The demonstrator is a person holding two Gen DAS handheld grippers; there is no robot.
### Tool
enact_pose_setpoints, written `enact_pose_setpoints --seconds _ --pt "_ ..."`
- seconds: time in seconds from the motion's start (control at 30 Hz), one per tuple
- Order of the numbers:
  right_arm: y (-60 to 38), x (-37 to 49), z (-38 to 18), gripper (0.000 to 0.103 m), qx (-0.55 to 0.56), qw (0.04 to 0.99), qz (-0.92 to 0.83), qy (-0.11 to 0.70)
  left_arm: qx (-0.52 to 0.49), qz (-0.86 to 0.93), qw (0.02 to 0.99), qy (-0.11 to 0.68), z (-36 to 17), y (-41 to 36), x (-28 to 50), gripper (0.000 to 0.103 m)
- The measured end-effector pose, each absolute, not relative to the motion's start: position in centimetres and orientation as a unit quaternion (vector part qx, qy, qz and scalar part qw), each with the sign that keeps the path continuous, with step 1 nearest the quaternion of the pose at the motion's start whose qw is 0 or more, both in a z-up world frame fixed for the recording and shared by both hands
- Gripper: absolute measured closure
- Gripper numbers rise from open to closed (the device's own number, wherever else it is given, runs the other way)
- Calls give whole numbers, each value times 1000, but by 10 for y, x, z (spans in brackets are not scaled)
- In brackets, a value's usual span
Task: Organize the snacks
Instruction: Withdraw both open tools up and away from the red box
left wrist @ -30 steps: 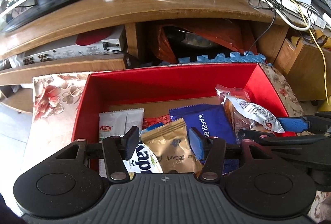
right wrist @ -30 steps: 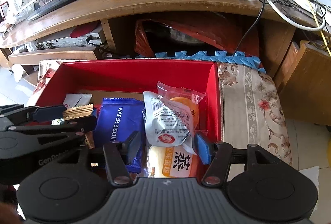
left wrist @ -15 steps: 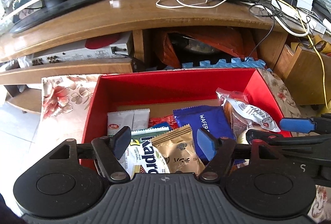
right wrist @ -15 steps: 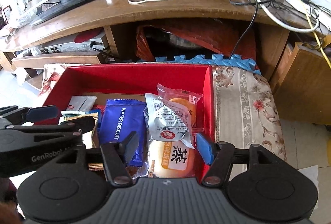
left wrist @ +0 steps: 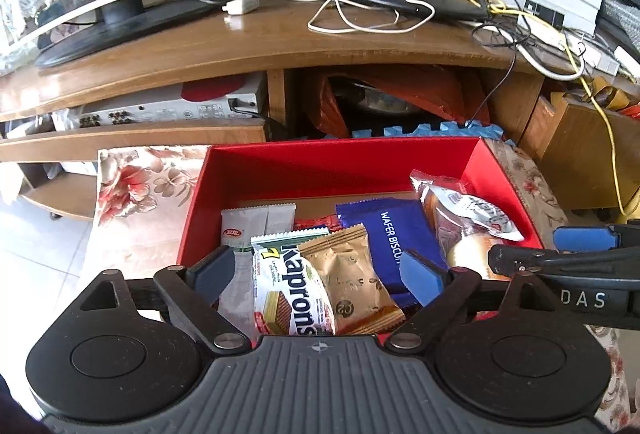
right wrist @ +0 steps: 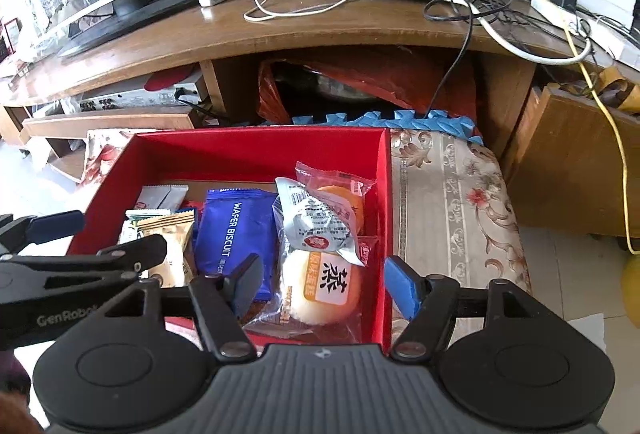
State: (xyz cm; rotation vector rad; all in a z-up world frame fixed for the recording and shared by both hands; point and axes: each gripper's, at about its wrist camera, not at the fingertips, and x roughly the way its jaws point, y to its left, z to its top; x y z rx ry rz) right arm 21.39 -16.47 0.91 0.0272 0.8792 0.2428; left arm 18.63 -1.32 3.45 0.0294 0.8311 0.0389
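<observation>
Both grippers, left (left wrist: 318,272) and right (right wrist: 320,286), have just opened, empty, above the box (left wrist: 340,163): snacks (left wrist: 352,274) look released.

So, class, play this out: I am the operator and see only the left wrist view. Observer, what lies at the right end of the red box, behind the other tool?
Observer: A round pale bun in clear wrap with an orange label, near the red box's right wall.
Operator: Is the right gripper holding it?
Observer: No. The right gripper's fingers have just been opening; the bun shows between them, unpressed.
Operator: What is beyond that wall?
Observer: A beige floral cloth spreading wide to the box's right.
</observation>
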Motion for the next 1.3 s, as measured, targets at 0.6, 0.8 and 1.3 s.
enact_pose_setpoints --seconds 0.6,0.8,1.3 --pt "-178 161 17 36 38 902 121 413 3 39 925 378 40 -17 139 0" --pt "-181 150 19 36 38 903 124 410 -11 32 928 372 40 -15 126 0" --pt "-190 126 13 36 40 901 118 415 17 51 926 373 34 -21 99 0"
